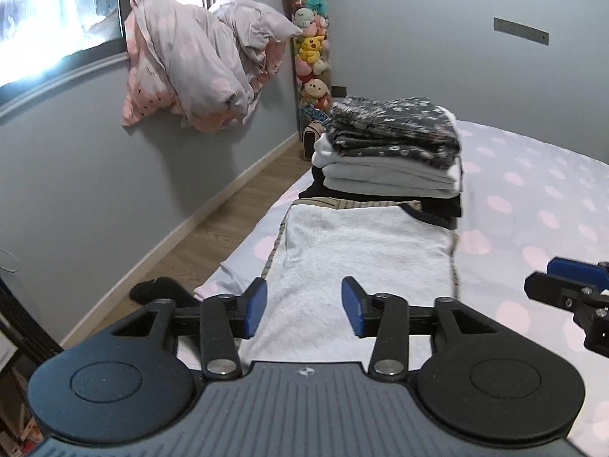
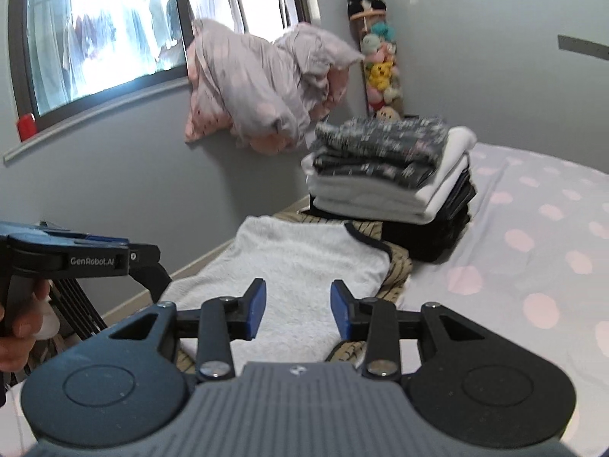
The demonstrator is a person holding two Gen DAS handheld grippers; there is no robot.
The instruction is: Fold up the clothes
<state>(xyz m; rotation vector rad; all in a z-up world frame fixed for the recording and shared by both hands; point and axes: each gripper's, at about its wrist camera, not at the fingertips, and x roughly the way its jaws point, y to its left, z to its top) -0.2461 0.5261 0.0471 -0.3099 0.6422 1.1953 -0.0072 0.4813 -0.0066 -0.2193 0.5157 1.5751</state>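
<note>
Dotted bedsheet [image 1: 533, 198] | fleecy white garment [image 1: 365, 251] (flat, rectangular) | both hand-held grippers, left [image 1: 304, 306] and right [image 2: 298, 308], agape, empty

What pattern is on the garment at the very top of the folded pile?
The top garment is dark grey with a small, pale floral-looking print, sharpest in the left wrist view.

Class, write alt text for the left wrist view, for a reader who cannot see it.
The open left gripper hovers empty above a folded white garment on a spotted bed. Beyond it stands a stack of folded clothes. A duvet hangs from the window sill, and the right gripper shows at the right edge.
</note>
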